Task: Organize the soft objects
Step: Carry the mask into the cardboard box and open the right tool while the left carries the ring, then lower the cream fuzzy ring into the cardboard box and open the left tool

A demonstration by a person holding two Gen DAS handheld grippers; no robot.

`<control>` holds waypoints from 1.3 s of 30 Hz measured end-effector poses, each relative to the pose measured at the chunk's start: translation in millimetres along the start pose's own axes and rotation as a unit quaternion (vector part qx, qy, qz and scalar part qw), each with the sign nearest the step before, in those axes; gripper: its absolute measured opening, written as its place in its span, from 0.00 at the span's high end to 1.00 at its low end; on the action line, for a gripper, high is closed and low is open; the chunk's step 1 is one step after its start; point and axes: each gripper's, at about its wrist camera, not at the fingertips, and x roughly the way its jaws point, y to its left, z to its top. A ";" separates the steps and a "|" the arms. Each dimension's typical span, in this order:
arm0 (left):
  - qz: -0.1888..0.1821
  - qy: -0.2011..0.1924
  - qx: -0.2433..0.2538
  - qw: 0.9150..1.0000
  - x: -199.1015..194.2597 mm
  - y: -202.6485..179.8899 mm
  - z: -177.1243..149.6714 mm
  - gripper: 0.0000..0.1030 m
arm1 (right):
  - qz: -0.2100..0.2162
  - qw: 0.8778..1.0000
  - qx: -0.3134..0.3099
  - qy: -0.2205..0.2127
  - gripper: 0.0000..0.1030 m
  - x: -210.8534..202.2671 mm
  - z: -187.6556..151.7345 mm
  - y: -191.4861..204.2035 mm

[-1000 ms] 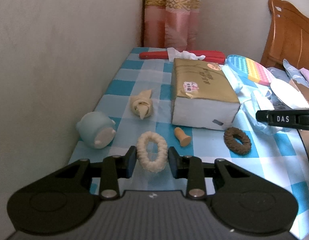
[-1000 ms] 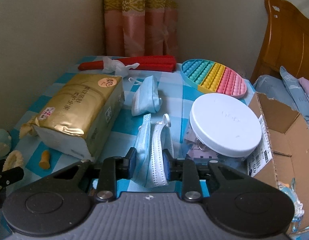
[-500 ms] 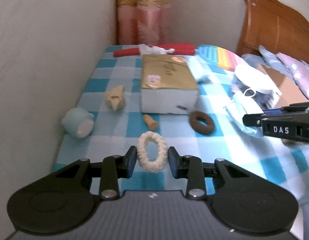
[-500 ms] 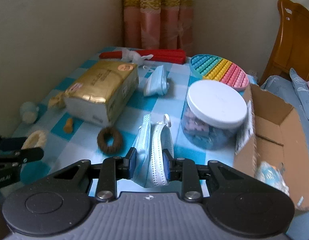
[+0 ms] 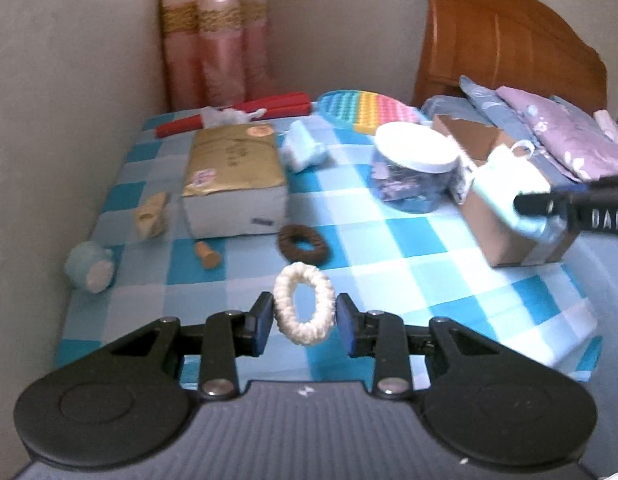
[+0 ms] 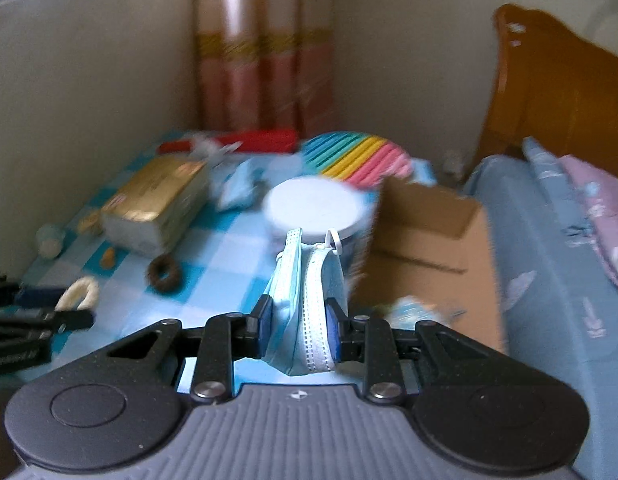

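Both my hands are lifting away from the tabletop (image 5: 389, 240) since a second ago, so more of the checked cloth is showing; my left hand-held gripper (image 5: 304, 317) is gripping the cream scrunchie (image 5: 304, 304) upright between its pads, clear of the cloth; my right hand-held gripper (image 6: 299, 327) is clamping the folded blue face mask (image 6: 307, 300) and is hanging near the open cardboard box (image 6: 425, 240) (the left view shows the mask right in front of that box). The brown scrunchie (image 5: 303, 242) is lying just beyond the cream one, near the gold tissue pack (image 5: 233, 176); the white-lidded jar (image 5: 415, 166) is standing beside the box.
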 end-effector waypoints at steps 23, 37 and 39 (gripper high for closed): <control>-0.015 0.020 0.058 0.998 25.1 -55.8 36.3 0.68 | 0.014 1.000 0.007 -0.001 0.00 46.5 7.5 -80.0; -0.112 -0.004 0.143 0.983 48.6 -132.1 115.6 0.68 | 0.003 1.000 0.005 -0.008 0.00 10.5 -35.0 -70.5; -0.118 -0.012 0.160 0.980 56.1 -147.7 128.4 0.68 | 0.005 1.000 0.008 -0.016 0.00 4.7 -36.4 -69.9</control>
